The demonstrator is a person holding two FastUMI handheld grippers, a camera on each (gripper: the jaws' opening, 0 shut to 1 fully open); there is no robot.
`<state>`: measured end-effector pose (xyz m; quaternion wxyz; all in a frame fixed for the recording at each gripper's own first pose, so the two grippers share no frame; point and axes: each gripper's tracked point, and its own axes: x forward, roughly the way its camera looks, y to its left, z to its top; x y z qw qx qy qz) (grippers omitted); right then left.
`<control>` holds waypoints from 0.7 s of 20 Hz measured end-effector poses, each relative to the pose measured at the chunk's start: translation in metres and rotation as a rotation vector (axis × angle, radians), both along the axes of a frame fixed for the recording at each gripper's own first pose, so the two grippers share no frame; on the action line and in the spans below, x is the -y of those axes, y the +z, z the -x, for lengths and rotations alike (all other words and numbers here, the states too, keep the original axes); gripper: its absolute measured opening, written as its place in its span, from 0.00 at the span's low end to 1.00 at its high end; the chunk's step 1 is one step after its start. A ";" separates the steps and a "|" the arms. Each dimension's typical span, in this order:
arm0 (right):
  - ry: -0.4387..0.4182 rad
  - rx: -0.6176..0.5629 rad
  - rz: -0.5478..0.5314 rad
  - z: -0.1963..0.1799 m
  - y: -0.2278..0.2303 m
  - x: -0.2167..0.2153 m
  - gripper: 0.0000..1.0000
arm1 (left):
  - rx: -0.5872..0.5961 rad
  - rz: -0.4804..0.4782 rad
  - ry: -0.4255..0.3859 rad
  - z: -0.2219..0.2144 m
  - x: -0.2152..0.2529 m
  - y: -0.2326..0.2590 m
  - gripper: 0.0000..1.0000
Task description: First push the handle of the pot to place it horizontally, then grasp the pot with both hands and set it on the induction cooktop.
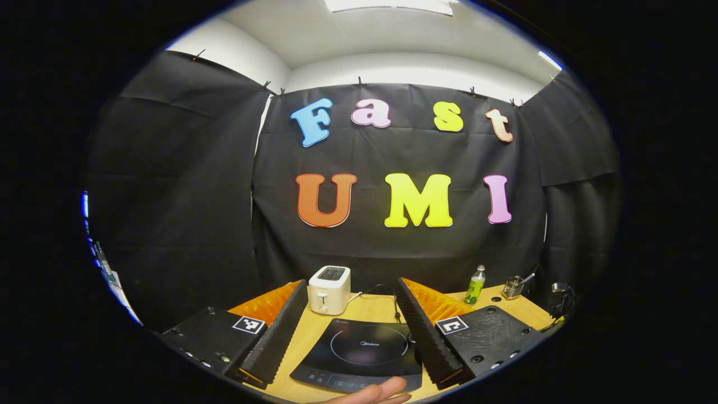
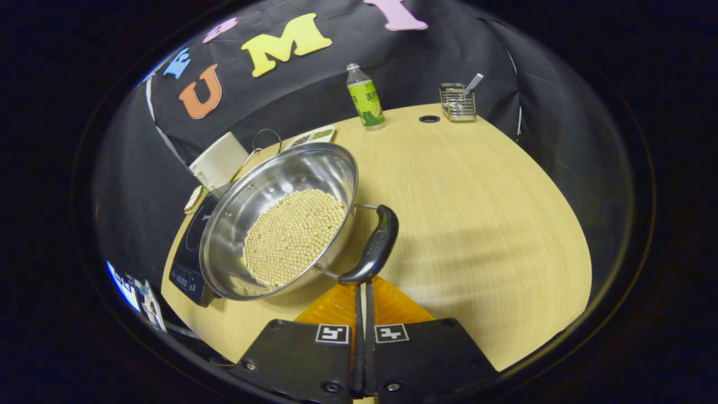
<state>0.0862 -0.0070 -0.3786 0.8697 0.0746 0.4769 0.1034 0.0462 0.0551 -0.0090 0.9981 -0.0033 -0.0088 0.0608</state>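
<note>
In the right gripper view, a steel pot (image 2: 314,174) holding pale beans (image 2: 291,235) stands on the wooden table (image 2: 477,213). Its black handle (image 2: 374,244) points toward me. My right gripper (image 2: 363,286) is shut, with nothing between the fingers, and its tips touch the near end of that handle. The black induction cooktop (image 2: 185,269) lies left of the pot and is partly hidden behind it. In the left gripper view, my left gripper (image 1: 352,283) is open above the cooktop (image 1: 359,353), its ribbed pads (image 1: 280,331) spread wide apart.
A white toaster (image 1: 329,289) stands behind the cooktop, with its cord trailing right. A green bottle (image 2: 364,98) and a wire utensil rack (image 2: 457,101) stand at the table's far edge. A person's fingertips (image 1: 376,393) show at the near edge of the cooktop.
</note>
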 end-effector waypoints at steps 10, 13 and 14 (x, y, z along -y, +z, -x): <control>-0.056 0.021 0.035 -0.028 -0.002 0.016 0.01 | -0.020 0.002 -0.041 -0.017 0.008 -0.011 0.95; -0.069 0.009 0.024 -0.034 -0.002 0.018 0.01 | -0.032 -0.003 -0.060 -0.022 0.012 -0.016 0.95; -0.074 0.008 0.020 -0.038 -0.002 0.020 0.04 | -0.035 -0.006 -0.066 -0.023 0.014 -0.018 0.95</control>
